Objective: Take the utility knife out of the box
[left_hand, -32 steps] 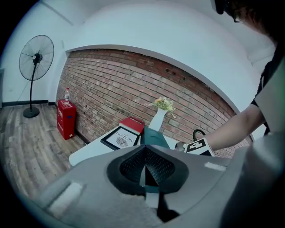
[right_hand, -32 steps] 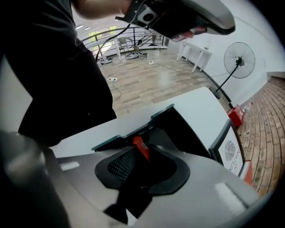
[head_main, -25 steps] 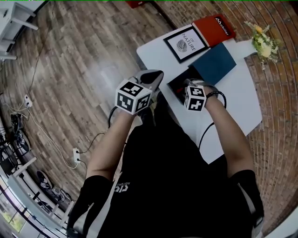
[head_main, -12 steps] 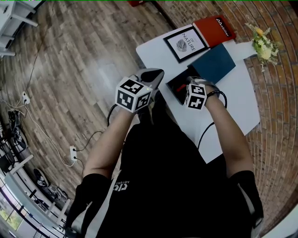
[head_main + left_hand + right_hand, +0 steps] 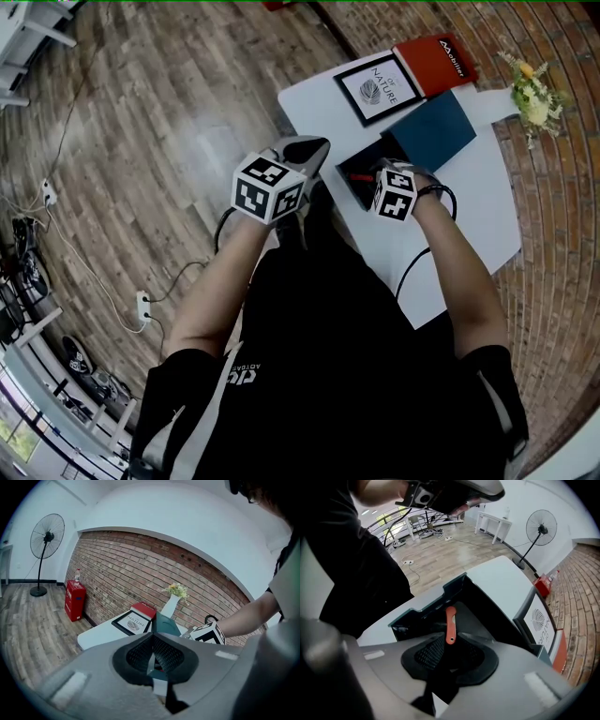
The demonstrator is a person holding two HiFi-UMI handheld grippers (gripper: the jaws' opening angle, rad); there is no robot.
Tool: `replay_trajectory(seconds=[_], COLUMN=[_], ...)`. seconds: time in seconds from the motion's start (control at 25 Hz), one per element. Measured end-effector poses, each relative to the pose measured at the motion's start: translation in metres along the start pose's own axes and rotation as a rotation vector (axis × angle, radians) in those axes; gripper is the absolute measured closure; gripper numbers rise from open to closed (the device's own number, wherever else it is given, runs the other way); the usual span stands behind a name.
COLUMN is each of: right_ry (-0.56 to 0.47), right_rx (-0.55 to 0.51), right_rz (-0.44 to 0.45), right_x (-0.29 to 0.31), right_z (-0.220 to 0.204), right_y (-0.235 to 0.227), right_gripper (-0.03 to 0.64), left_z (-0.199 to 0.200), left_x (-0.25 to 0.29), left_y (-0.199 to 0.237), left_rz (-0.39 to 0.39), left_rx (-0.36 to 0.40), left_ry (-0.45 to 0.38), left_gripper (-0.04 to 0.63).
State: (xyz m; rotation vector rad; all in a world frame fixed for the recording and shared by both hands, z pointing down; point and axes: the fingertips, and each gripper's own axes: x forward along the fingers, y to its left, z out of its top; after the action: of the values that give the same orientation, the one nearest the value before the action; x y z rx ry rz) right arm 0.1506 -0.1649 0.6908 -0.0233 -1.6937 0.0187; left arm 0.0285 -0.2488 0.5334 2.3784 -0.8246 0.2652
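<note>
Right gripper view: right claw [image 5: 450, 641], just closing, clamped on slim orange utility knife [image 5: 450, 618] inside open black box [image 5: 417, 616], white tabletop [image 5: 497, 576]; left claw [image 5: 152, 637] pressed together, empty, left of box.

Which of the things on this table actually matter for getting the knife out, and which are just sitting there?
For the job:
- utility knife, red, lying in the box
- black box, open
- teal lid beside it

Just lying about:
- framed Nature print
- flat red box
- vase of flowers
</note>
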Motion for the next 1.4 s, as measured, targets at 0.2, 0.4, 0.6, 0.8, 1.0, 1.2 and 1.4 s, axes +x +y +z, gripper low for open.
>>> replay_trajectory(seconds=[0.2, 0.4, 0.6, 0.8, 1.0, 1.2, 1.4], right_ry=[-0.027, -0.078, -0.095, -0.118, -0.154, -0.207, -0.278], right_rx=[0.027, 0.136, 0.177, 0.202, 0.235, 0.289, 0.338], right_rz=[-0.001, 0.015, 0.034, 0.005, -0.064, -0.125, -0.191], right_x=[0.000, -0.004, -0.007, -0.015, -0.037, -0.062, -0.091], right_z=[0.000, -0.001, 0.002, 0.004, 0.007, 0.009, 0.014], right_y=[0.000, 0.000, 0.003, -0.002, -0.014, -0.023, -0.031], right_gripper=[0.555, 0.558, 0.559, 0.558, 0.557, 0.557, 0.557], left_z=[-0.003, -0.003, -0.004, -0.008, -0.018, -0.025, -0.019], left_x=[-0.002, -0.001, -0.002, 0.004, 0.014, 0.033, 0.053], left_y=[0.005, 0.002, 0.004, 0.002, -0.009, -0.024, -0.044], left_rz=[0.002, -0.012, -0.021, -0.037, -0.100, -0.176, -0.253], left_rx=[-0.018, -0.016, -0.008, -0.003, 0.011, 0.027, 0.048], left_ry=[-0.002, 0.005, 0.016, 0.037, 0.092, 0.152, 0.191], left_gripper=[0.588, 0.588, 0.588, 0.588, 0.574, 0.514, 0.469])
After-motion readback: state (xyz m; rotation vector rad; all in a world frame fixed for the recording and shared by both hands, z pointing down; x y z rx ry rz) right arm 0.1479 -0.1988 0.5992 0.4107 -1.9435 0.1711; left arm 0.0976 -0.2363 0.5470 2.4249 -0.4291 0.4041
